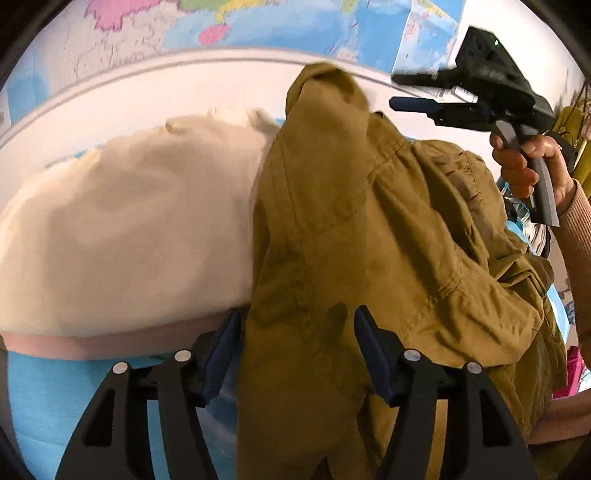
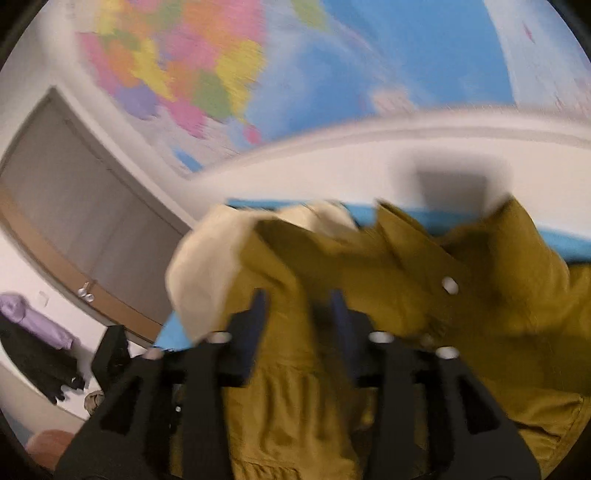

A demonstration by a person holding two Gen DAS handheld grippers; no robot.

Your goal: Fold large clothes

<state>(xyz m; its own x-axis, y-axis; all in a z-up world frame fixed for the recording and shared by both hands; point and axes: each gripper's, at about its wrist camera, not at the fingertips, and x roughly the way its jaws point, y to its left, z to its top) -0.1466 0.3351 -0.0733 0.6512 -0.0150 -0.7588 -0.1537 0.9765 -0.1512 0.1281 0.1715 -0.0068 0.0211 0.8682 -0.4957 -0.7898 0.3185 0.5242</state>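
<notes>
An olive jacket (image 1: 369, 221) with cream fleece lining (image 1: 129, 221) lies heaped on a blue surface (image 1: 44, 398). My left gripper (image 1: 295, 312) is low over its near edge with the jaws wide. Olive fabric fills the gap between them, and no pad visibly presses on it. At the upper right a hand (image 1: 517, 162) holds my right gripper (image 1: 392, 91) above the jacket, open with nothing between its fingers. The blurred right wrist view shows that gripper (image 2: 298, 295) over the jacket (image 2: 406, 277), with the lining (image 2: 207, 266) folded back at the left.
A world map (image 1: 295, 22) hangs on the wall behind a white rim (image 1: 147, 99) at the surface's far side. A grey door (image 2: 74, 203) and hanging purple and black clothes (image 2: 37, 317) are off to the left. Yellow garments (image 1: 572, 125) hang at the right edge.
</notes>
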